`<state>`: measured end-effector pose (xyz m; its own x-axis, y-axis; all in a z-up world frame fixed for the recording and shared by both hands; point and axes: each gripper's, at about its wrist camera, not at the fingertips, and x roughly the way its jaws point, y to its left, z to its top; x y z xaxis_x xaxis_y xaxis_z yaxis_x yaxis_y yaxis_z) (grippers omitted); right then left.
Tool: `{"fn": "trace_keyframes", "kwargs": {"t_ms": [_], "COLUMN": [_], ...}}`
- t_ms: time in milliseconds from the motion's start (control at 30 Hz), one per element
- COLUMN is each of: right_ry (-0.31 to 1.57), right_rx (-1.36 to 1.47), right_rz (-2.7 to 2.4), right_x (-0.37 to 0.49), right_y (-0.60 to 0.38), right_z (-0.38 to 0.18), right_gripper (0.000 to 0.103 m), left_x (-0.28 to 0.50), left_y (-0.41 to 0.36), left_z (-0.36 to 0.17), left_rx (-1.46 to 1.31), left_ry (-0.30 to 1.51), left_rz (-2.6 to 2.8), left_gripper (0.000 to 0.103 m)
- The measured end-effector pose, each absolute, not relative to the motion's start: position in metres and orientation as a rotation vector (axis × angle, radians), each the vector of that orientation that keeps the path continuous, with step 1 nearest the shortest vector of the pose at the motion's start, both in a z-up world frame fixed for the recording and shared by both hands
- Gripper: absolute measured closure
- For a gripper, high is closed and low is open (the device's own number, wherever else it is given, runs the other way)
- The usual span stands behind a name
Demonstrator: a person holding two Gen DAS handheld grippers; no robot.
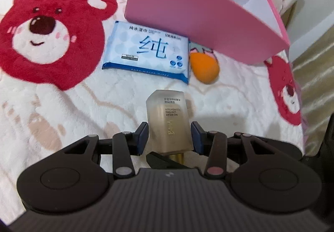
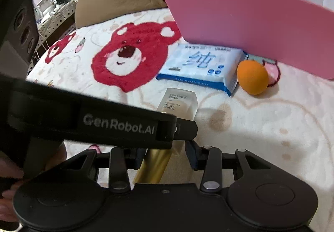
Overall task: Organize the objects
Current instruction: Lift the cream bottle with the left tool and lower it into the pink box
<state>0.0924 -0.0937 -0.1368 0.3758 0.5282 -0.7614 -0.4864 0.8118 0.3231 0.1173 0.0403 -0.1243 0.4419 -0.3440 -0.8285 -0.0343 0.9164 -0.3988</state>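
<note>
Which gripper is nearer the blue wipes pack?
Left. The left gripper clasps the foundation bottle by its frosted body, just short of the wipes pack; the right gripper sits farther back, around its gold cap.

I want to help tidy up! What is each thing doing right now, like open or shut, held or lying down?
Foundation bottle: gold cap on, gripped.
Left gripper: shut on the bottle.
Right gripper: open, jaws around the cap.
Pink box: open at the top.
Wipes pack: closed, lying flat on the blanket.
Orange sponge: lying loose beside the pack.
</note>
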Motion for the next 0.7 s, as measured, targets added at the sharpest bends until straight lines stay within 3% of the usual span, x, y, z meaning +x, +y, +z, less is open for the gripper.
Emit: {"fn": "trace_keyframes", "kwargs": {"t_ms": [400,700], "right_ry": [0.73,0.652], "right_rx": [0.058,0.006], "right_rz": [0.644,0.585], "right_x": [0.074,0.121], "right_y": [-0.118,-0.139], "right_z": [-0.051,0.002], "right_gripper": [0.057,0.057], "left_x": [0.118,0.168], "left_y": [0.024,-0.012], "left_z": [-0.018,0.044], "left_rx": [-0.26,-0.166], "left_ry": [0.977,0.909], "left_rz": [-0.279,-0.309], "left_gripper": [0.061,0.061]}}
